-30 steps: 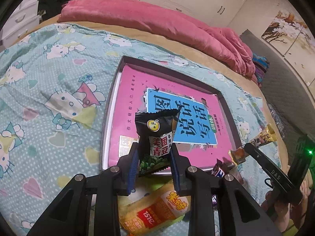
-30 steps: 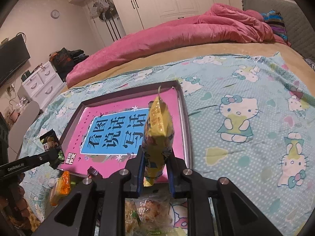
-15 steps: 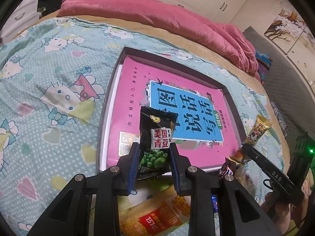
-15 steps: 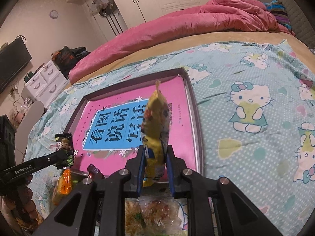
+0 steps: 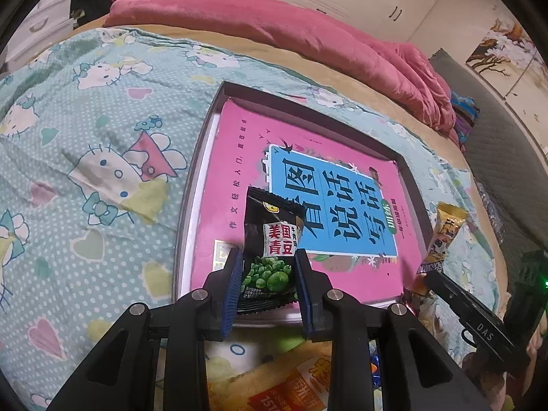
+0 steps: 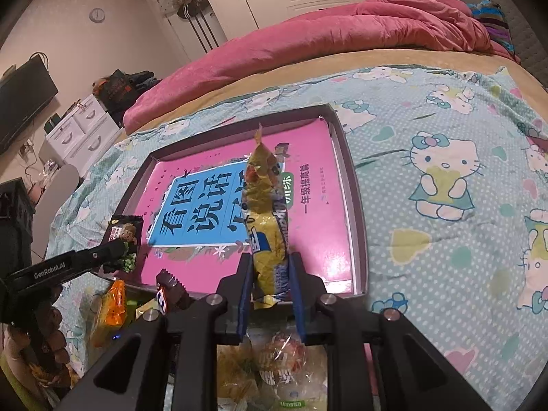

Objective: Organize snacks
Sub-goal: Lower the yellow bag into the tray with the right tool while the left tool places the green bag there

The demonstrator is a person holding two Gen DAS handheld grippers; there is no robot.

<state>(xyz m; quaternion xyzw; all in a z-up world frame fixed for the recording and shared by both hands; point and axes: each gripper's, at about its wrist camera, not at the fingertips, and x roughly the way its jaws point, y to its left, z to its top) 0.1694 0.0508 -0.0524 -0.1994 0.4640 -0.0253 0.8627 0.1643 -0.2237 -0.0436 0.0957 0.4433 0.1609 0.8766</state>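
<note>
My left gripper (image 5: 269,287) is shut on a black packet of green peas (image 5: 272,250) and holds it over the near left corner of a dark tray (image 5: 205,157) lined with a pink and blue book (image 5: 318,185). My right gripper (image 6: 269,284) is shut on a yellow snack packet (image 6: 267,212), held upright over the tray's (image 6: 356,205) near right part. Each gripper shows in the other's view: the right one with its yellow packet (image 5: 445,236), the left one with the pea packet (image 6: 125,239).
Loose snacks lie on the Hello Kitty bedspread (image 5: 85,171) in front of the tray: an orange packet (image 5: 284,387), another orange packet (image 6: 114,303), a dark bar (image 6: 171,291) and clear wrapped buns (image 6: 281,356). A pink duvet (image 6: 325,34) lies along the back.
Both grippers have moved forward over the tray's near edge with their packets. The pea packet now hangs lower over the pink book.
</note>
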